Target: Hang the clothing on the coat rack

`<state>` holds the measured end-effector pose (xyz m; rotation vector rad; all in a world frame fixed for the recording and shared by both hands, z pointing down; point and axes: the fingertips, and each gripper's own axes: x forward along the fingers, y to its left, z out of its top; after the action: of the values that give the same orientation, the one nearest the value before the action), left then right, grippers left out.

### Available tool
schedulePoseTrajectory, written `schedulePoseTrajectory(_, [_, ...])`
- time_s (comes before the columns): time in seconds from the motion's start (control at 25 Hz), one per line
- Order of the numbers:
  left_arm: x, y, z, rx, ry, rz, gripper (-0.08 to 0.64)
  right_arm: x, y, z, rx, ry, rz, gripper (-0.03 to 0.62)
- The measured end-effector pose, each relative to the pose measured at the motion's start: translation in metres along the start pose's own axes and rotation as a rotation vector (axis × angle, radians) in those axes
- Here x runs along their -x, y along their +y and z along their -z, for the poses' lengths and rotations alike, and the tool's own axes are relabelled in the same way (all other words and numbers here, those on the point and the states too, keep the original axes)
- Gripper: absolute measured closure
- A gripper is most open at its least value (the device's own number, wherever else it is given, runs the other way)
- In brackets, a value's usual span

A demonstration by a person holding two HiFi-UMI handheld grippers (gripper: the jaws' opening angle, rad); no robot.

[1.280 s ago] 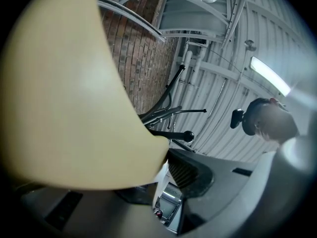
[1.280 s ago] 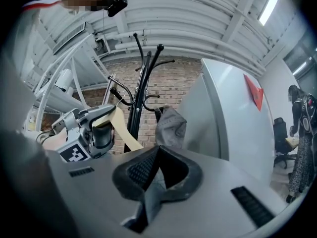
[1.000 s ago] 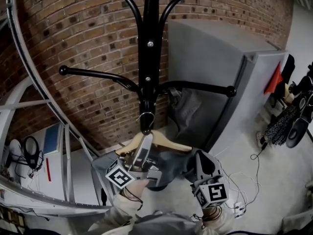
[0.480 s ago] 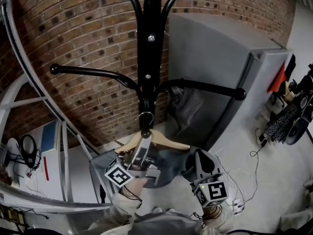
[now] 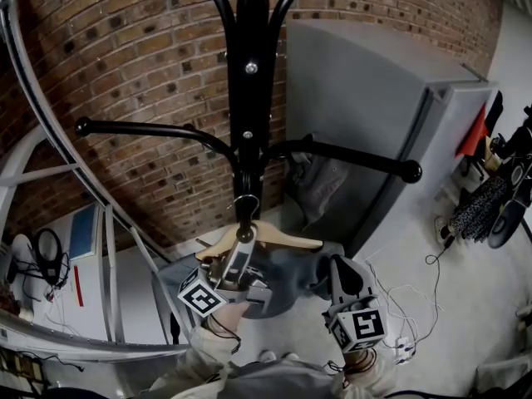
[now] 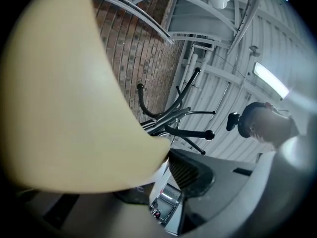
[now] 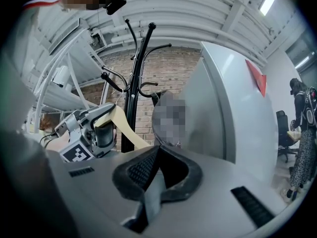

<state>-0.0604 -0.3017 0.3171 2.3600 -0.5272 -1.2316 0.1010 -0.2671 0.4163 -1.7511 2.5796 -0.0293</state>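
Observation:
The black coat rack [image 5: 249, 98] stands before me, its pegs spread left and right. A wooden hanger [image 5: 283, 238] carries a grey garment [image 5: 291, 274], and its metal hook [image 5: 246, 206] sits over the rack's short front peg. My left gripper [image 5: 235, 260] grips the hanger's left arm; its jaws are opening, with the wood [image 6: 64, 108] still between them. My right gripper [image 5: 342, 277] is shut on a fold of the grey garment [image 7: 151, 192]. In the right gripper view the left gripper [image 7: 99, 133] and hanger [image 7: 121, 128] show beside the rack [image 7: 131, 113].
A brick wall [image 5: 125, 73] is behind the rack and a tall grey cabinet [image 5: 374, 98] stands at its right. Another grey garment [image 5: 316, 177] hangs under the right peg. White metal framing [image 5: 108, 256] is at the left; cables [image 5: 407, 322] lie on the floor.
The hanger's hook has settled lower over the front peg's knob. The rack's pegs have shifted outward in the head view. Both grippers have stayed almost still.

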Motion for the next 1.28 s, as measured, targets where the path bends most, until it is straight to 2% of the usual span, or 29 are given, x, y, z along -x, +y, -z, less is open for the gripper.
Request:
schedulePoseTrajectory(0.44, [0.009, 0.005, 0.008, -0.005, 0.007, -0.022, 0.431, 0.000, 0.010, 0.008, -0.022, 0.013, -0.023, 0.571])
schedulePoseTrajectory(0.6, [0.023, 0.011, 0.025, 0.006, 0.052, -0.058, 0.433, 0.002, 0.010, 0.009, -0.017, 0.021, -0.019, 0.571])
schedulePoseTrajectory(0.72, [0.036, 0.011, 0.042, -0.019, 0.111, -0.091, 0.433, 0.004, 0.010, 0.011, -0.019, 0.023, -0.018, 0.571])
schedulePoseTrajectory(0.88, [0.059, 0.012, 0.060, -0.131, 0.219, -0.161, 0.439, 0.007, 0.013, 0.017, -0.025, 0.032, -0.022, 0.571])
schedulePoseTrajectory(1.04, [0.086, 0.017, 0.067, -0.329, 0.341, -0.298, 0.492, 0.008, 0.029, 0.015, -0.028, 0.023, -0.064, 0.571])
schedulePoseTrajectory(1.28, [0.111, 0.010, 0.057, -0.540, 0.411, -0.414, 0.550, 0.010, 0.053, 0.020, -0.023, 0.029, -0.122, 0.571])
